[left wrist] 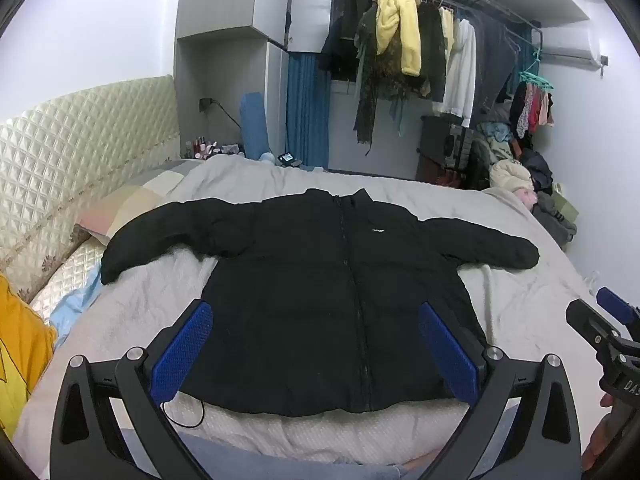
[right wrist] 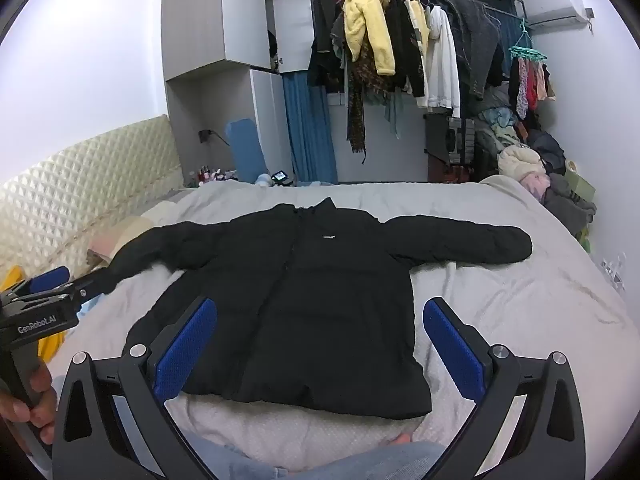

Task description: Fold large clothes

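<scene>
**Puffy black jacket laid flat, both tools spread and empty**

The black jacket (left wrist: 320,280) lies face up and zipped on the grey bed cover (left wrist: 520,300), collar at the far side, hem at the near edge, both sleeves stretched out to left and right. The left tool (left wrist: 316,352) hovers above the near hem with its blue pads spread wide and nothing between them; the right tool (right wrist: 320,352) hangs likewise over the hem's right part, also spread and empty.

The jacket looks padded and quilted: probably soft, bulky and springy, light for its bulk, with a smooth shell that may slip. Thin pinches would likely slide off. Better holds seem to be the left cuff (left wrist: 114,264) and right cuff (right wrist: 516,246), or a thick bunch at the shoulder seam, folding each sleeve across the chest first.
</scene>
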Action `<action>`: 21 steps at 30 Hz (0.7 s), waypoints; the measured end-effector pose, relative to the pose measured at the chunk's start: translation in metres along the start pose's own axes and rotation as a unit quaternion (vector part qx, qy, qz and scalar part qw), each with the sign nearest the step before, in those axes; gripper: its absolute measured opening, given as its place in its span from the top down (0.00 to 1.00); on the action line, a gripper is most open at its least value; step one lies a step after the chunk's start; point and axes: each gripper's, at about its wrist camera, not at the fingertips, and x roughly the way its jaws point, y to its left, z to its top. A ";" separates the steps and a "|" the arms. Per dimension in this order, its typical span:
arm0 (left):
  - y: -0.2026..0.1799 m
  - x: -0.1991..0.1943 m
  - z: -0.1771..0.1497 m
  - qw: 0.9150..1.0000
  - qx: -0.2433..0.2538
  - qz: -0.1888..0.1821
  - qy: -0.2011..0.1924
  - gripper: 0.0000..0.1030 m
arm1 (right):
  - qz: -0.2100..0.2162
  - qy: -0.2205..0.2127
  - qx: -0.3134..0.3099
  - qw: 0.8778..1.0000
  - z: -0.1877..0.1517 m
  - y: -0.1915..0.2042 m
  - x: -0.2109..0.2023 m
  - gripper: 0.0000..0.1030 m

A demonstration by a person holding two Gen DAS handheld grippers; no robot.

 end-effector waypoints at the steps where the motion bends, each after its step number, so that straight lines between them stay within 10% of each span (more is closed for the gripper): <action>1: 0.000 -0.001 0.000 1.000 -0.001 0.000 0.000 0.00 | 0.000 0.000 0.000 1.000 0.000 0.000 0.000 0.00; 21: 0.003 -0.005 -0.005 1.000 0.002 0.003 0.002 0.00 | -0.015 0.010 -0.001 1.000 -0.005 -0.002 -0.003 0.00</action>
